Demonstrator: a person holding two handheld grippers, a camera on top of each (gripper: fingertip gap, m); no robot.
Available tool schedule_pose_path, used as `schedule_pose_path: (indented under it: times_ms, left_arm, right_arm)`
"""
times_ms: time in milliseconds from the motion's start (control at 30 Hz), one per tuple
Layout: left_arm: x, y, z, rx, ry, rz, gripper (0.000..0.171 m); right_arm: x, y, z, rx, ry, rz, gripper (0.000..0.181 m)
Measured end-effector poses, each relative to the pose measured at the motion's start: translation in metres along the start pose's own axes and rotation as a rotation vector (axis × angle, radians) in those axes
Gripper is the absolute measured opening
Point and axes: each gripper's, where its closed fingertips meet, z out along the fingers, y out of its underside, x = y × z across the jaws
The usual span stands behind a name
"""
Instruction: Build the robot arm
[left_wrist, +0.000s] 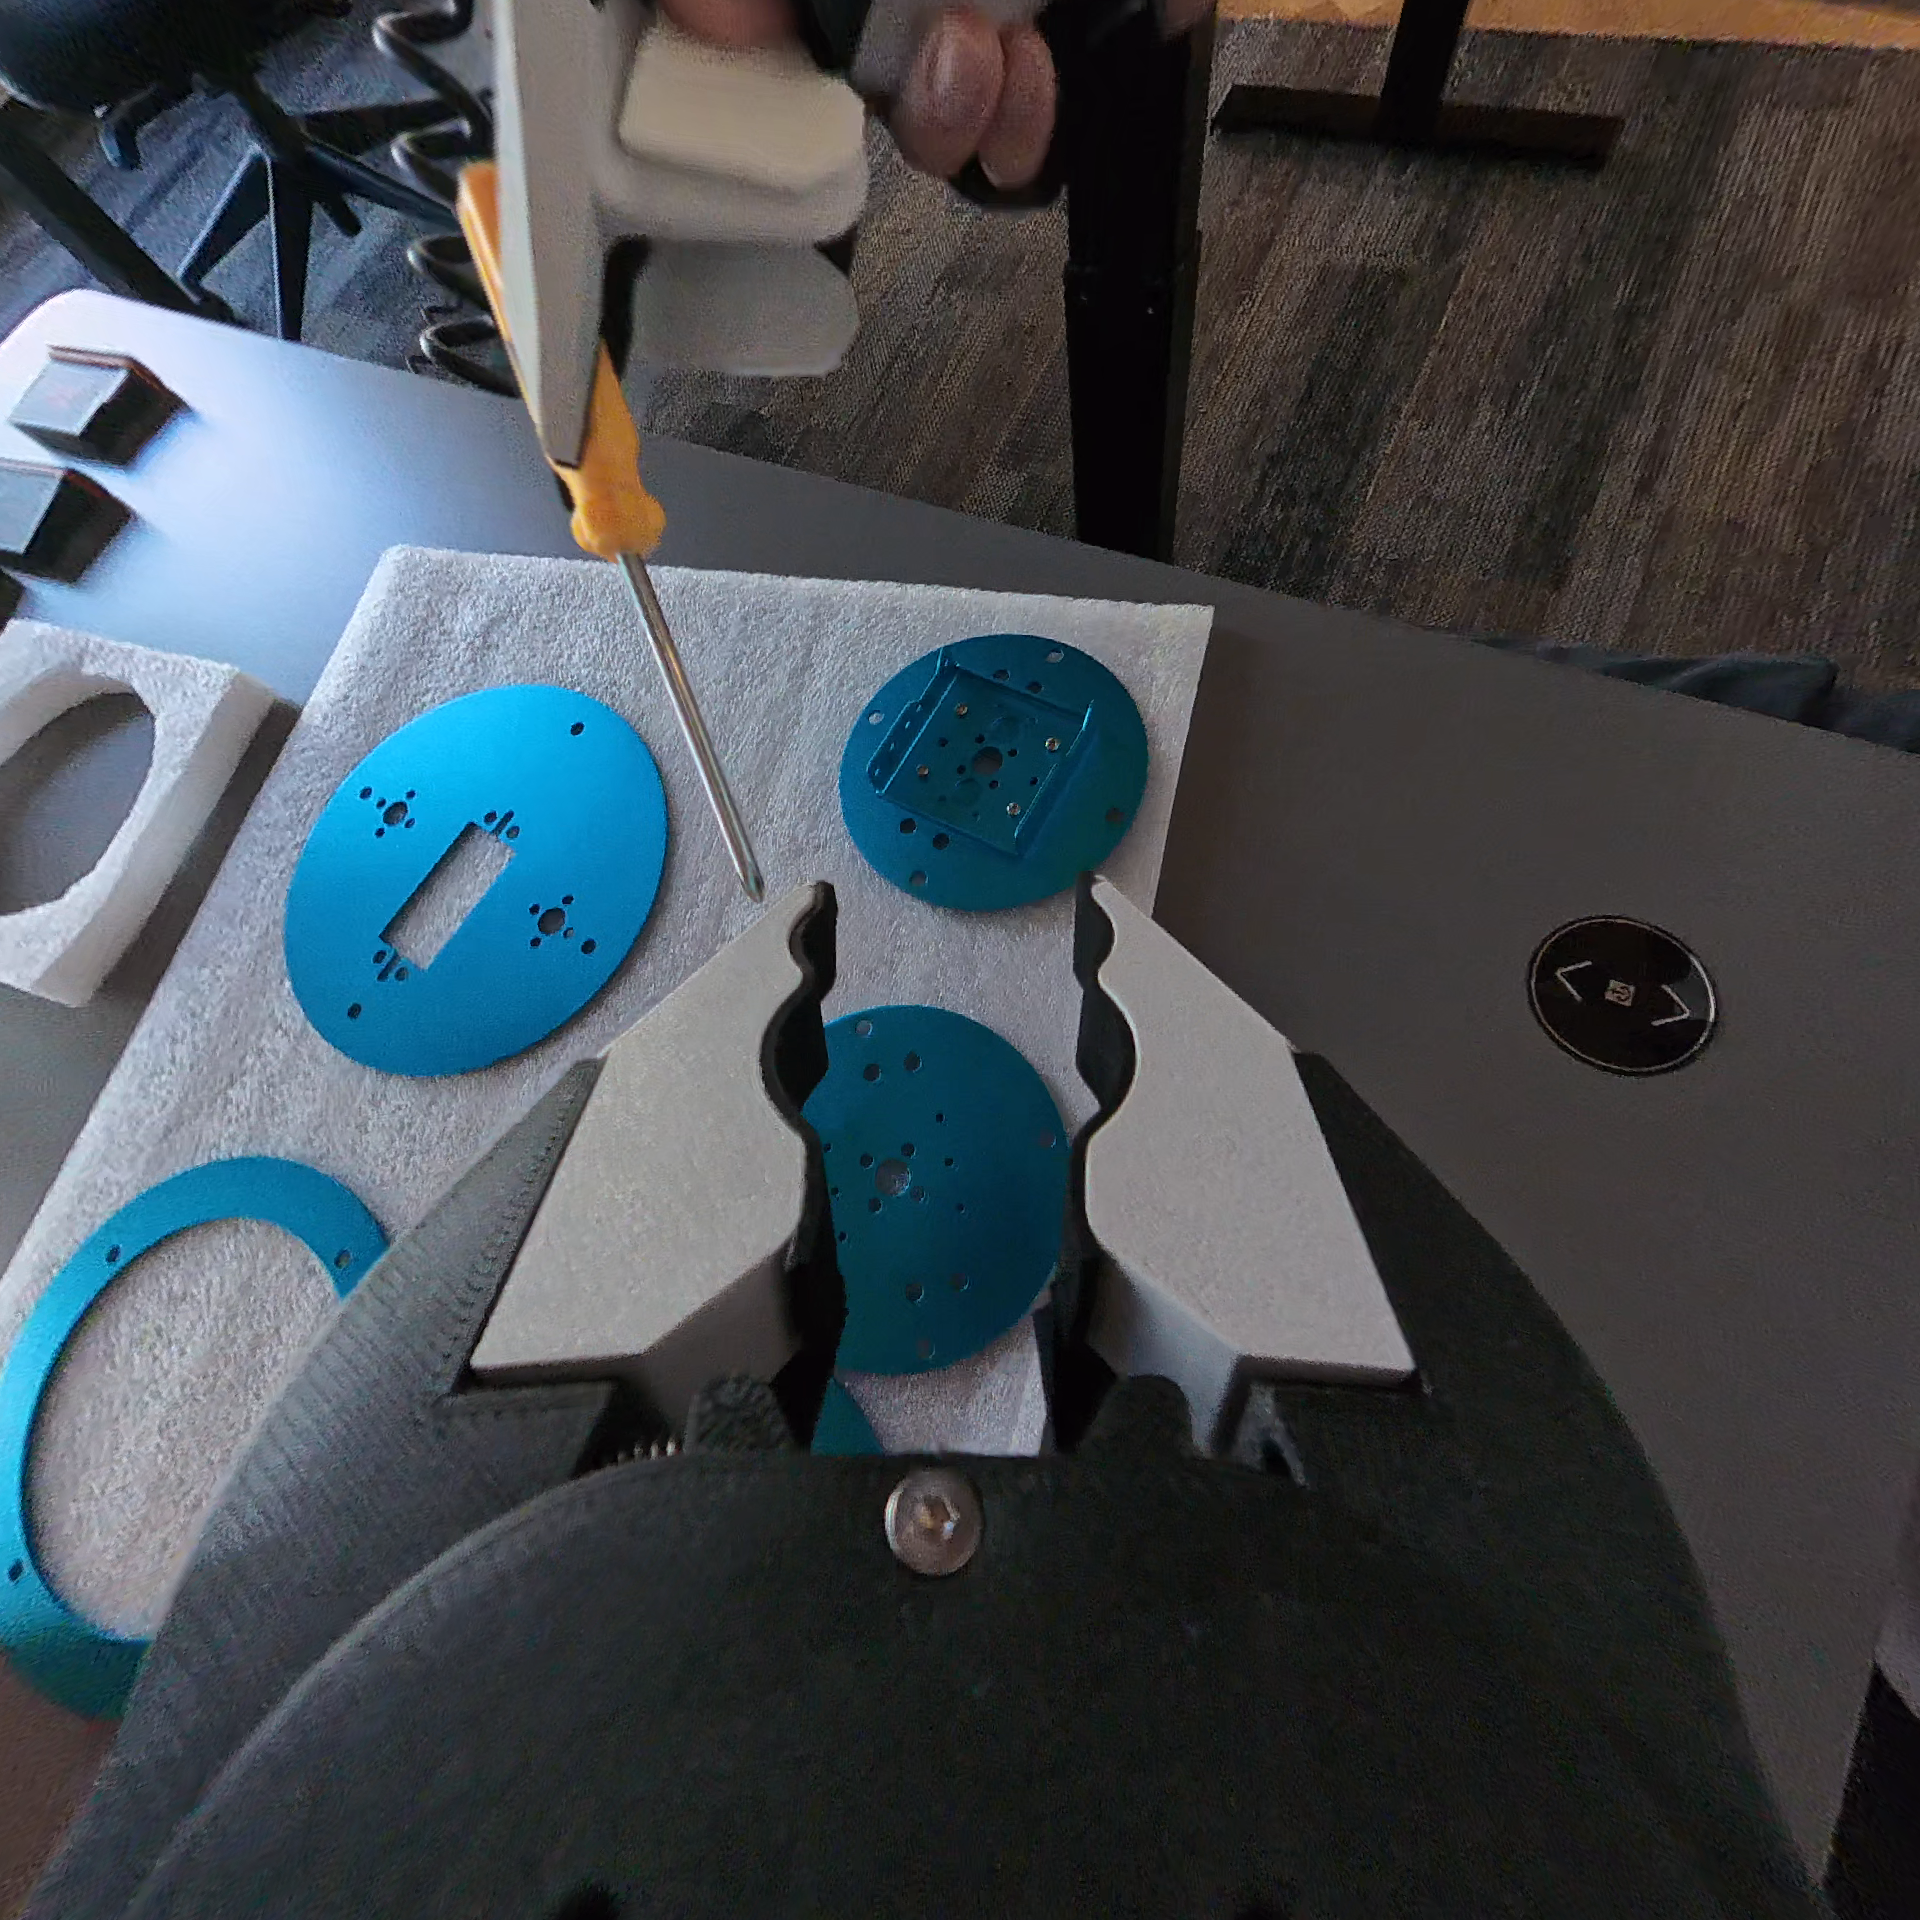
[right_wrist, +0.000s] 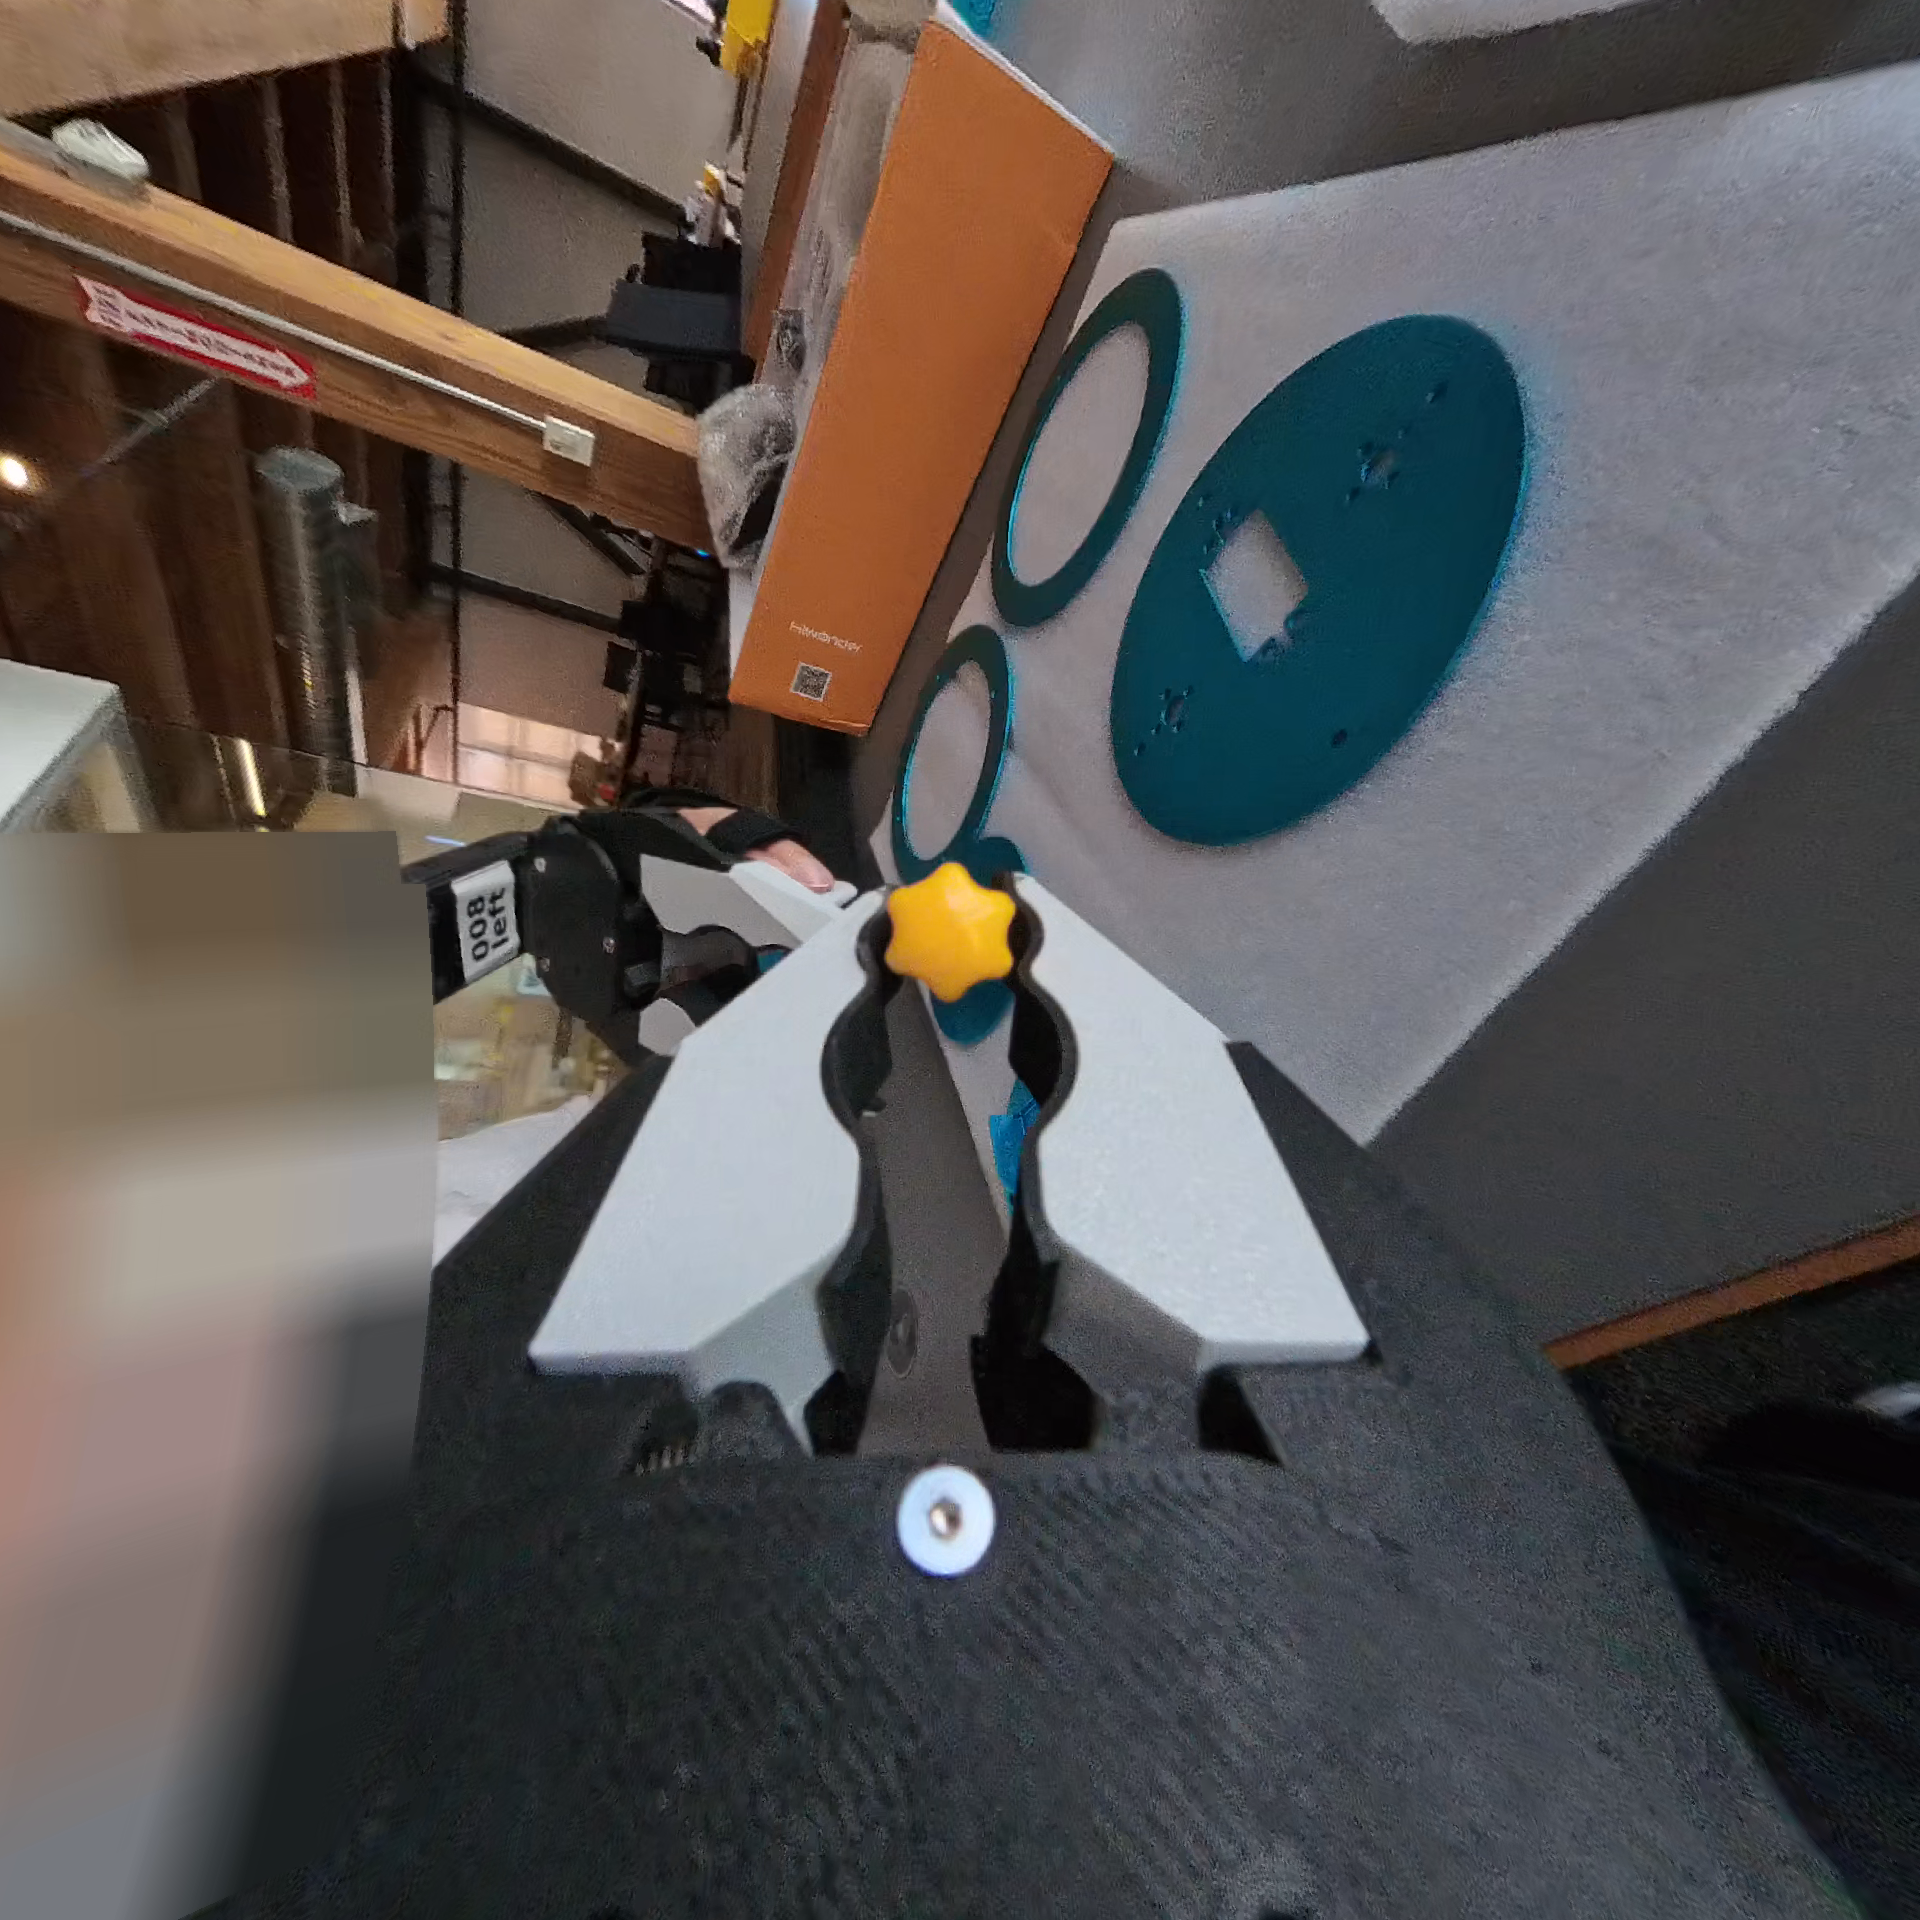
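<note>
Right gripper (right_wrist: 948, 935) clamps screwdriver (left_wrist: 623, 499); left gripper (left_wrist: 951, 914) fingers apart above disc (left_wrist: 935, 1184).
Risk: tilted screwdriver tip may scratch foam (left_wrist: 935, 613).

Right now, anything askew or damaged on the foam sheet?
Nothing stands out. The blue plates and ring lie flat and apart on the foam sheet; the right gripper holds the screwdriver above them.

I log one orange-handled screwdriver (left_wrist: 613, 488), clamped by its handle in my right hand-held gripper (right_wrist: 948, 932), steel shaft slanting down with its tip poised just above the white foam pad (left_wrist: 935, 613) between the blue slotted disc (left_wrist: 478, 878) and blue bracket disc (left_wrist: 992, 771).
</note>
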Motion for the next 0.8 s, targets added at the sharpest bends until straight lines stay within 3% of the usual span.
schedule_pose_path:
  times_ms: [100, 233, 300, 500, 567, 633, 733, 800]
  left_arm:
    - [-0.012, 0.014, 0.002, -0.055, -0.043, -0.024, 0.044]
    - [-0.016, 0.021, 0.011, -0.100, -0.048, -0.027, 0.045]
    - [-0.013, 0.014, 0.015, -0.075, -0.029, -0.024, 0.045]
    - [0.005, 0.000, 0.030, -0.046, 0.090, 0.066, 0.063]
    - [0.004, 0.000, 0.036, -0.065, 0.112, 0.112, 0.072]
    - [0.004, 0.000, 0.040, -0.069, 0.157, 0.142, 0.075]
    - [0.003, -0.002, 0.046, -0.060, 0.231, 0.145, 0.078]
    - [0.003, -0.007, 0.049, -0.043, 0.282, 0.149, 0.078]
  right_arm:
    - [0.037, 0.004, 0.004, 0.032, 0.069, 0.063, 0.017]
    - [0.048, 0.008, 0.002, 0.027, 0.099, 0.082, 0.022]
    - [0.061, 0.014, -0.002, -0.031, 0.224, 0.021, 0.036]
    - [0.054, 0.023, -0.019, -0.232, 0.391, -0.122, 0.063]
    - [0.045, 0.029, -0.027, -0.264, 0.417, -0.277, 0.058]
    - [0.029, 0.036, -0.025, -0.230, 0.390, -0.573, 0.059]
    - [0.002, 0.067, -0.012, -0.136, 0.282, -1.010, 0.086]
    - [0.004, 0.083, -0.008, -0.127, 0.279, -1.084, 0.090]
